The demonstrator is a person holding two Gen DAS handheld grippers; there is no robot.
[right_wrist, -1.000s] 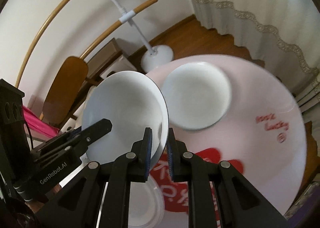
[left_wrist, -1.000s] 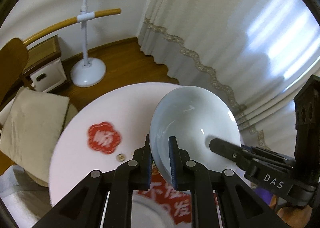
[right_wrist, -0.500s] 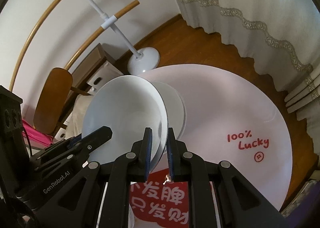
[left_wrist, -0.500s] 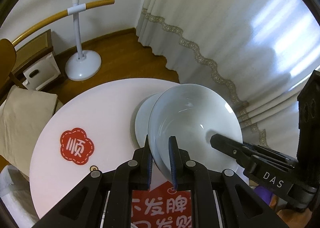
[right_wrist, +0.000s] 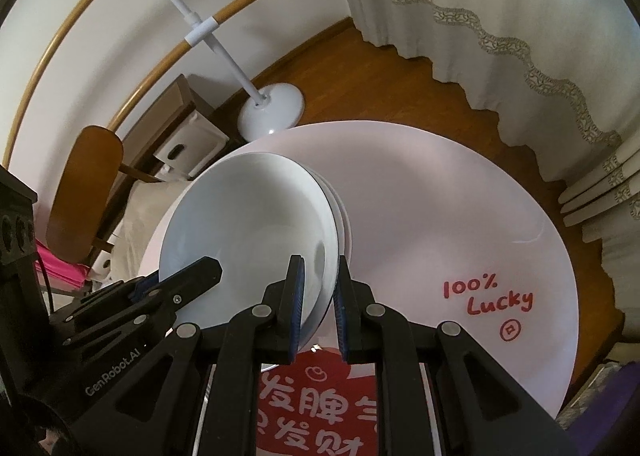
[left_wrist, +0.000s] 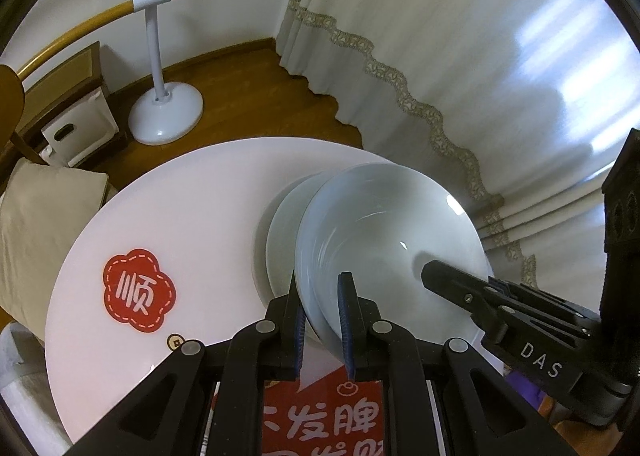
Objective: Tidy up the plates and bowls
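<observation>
White bowl [left_wrist: 384, 224], glazed, smooth and deep, held tilted above the round table [left_wrist: 180, 208], directly over a second white dish [left_wrist: 282, 228] resting near the table's far edge toward the curtain. Only a sliver of that lower dish visible past the bowl's rim; contact between the two impossible to judge.

Left gripper [left_wrist: 322, 316] nearly shut, blue-lined pads pinching the bowl's near rim, one finger inside the basin and one outside. Right gripper [right_wrist: 318, 304] likewise nearly closed on the opposite rim of the same bowl [right_wrist: 248, 232], thin wall clamped between its pads. In the right wrist view, edges of stacked white ware [right_wrist: 344, 216] peeking out beside the bowl on its right. Each gripper's black, angular body also seen in the other's view, reaching into the bowl from the side.

Table top pale pink, smooth and matte, printed with a red flower-shaped badge [left_wrist: 138, 290] toward its left edge, red "100% Lucky" lettering [right_wrist: 486, 294] toward its right edge, and a red banner with white characters [left_wrist: 320, 420] at the near edge beneath the grippers.

Beyond the table: dark wooden floor [left_wrist: 240, 68], a white stand with a round base [left_wrist: 166, 110], a cream curtain with a scalloped lace hem [left_wrist: 440, 56], a wooden chair back [right_wrist: 86, 192].
</observation>
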